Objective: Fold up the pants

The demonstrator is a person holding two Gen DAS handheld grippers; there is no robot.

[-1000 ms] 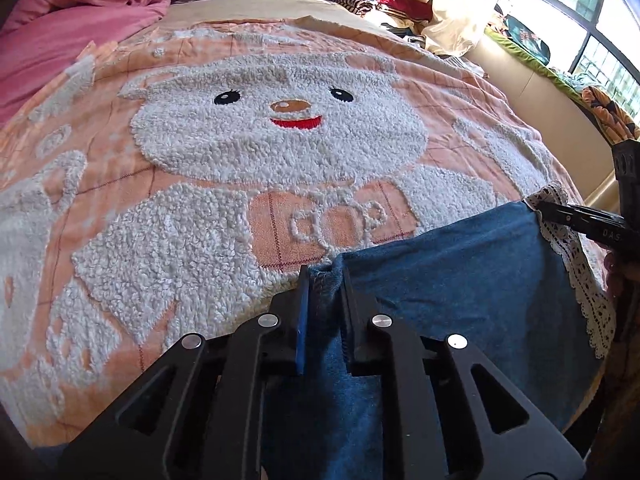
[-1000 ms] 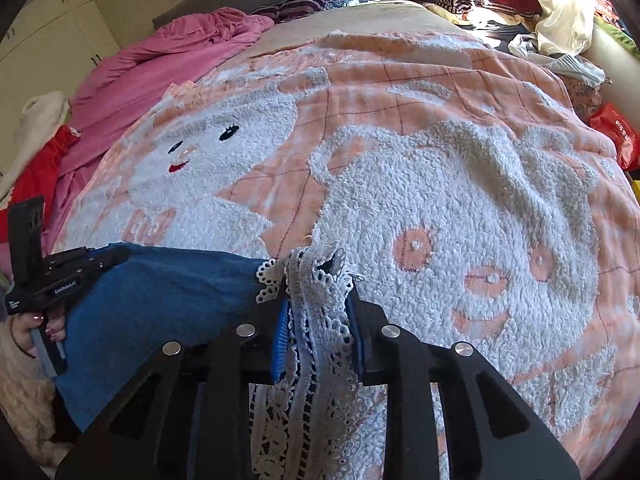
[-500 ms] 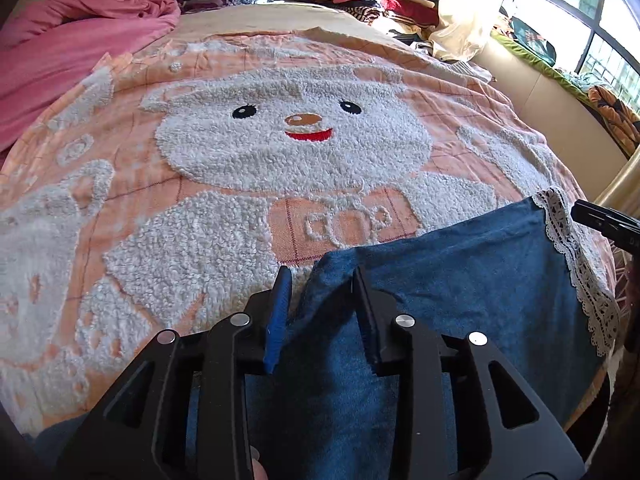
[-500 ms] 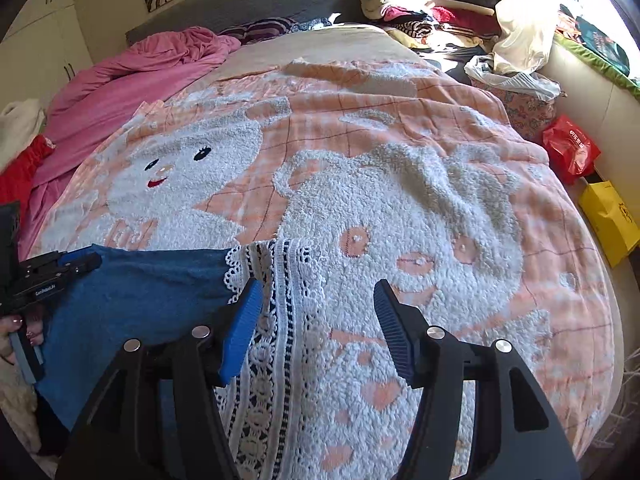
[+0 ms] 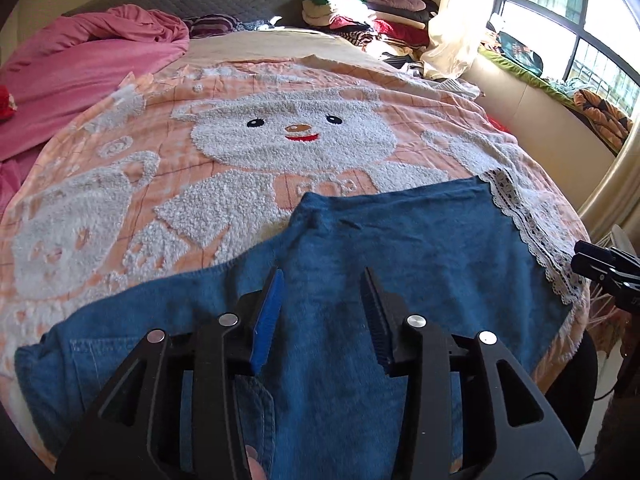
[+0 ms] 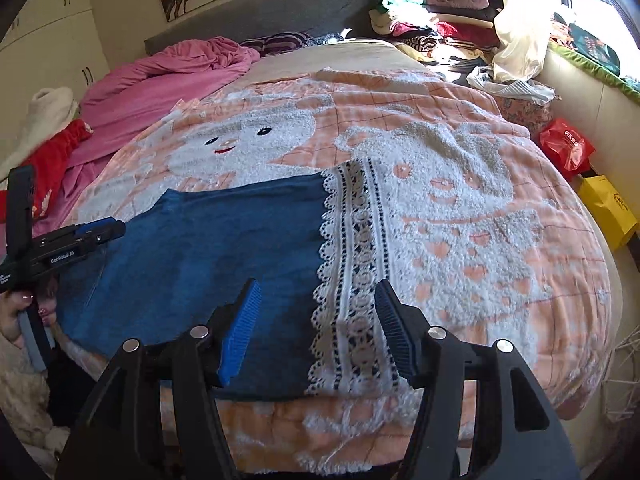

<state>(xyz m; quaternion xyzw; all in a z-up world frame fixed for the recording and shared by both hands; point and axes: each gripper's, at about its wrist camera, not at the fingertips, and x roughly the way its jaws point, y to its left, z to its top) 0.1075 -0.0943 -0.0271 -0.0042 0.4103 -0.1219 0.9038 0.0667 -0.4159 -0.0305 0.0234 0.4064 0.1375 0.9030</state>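
The blue denim pants [image 5: 380,248] lie flat on the bed, their white lace hem [image 5: 528,228] at the right. In the right wrist view the pants [image 6: 208,240] lie at the left and the lace hem [image 6: 356,248] runs down the middle. My left gripper [image 5: 322,284] is open and empty, raised over the denim near a back pocket [image 5: 104,364]. My right gripper [image 6: 316,296] is open and empty, above the lace hem. Each gripper shows at the edge of the other's view: the right one [image 5: 600,268] and the left one [image 6: 80,236].
The bed carries a peach blanket with white fleecy bears [image 5: 296,136]. A pink duvet [image 5: 80,60] is bunched at the far left. Piles of clothes [image 6: 420,24] sit by the headboard. A red bag [image 6: 566,148] and a yellow bag [image 6: 608,208] stand on the floor at the right.
Both grippers opened and let go of the pants: the left one released the denim edge, the right one the lace hem. Both pulled back and up. The pants now lie spread flat.
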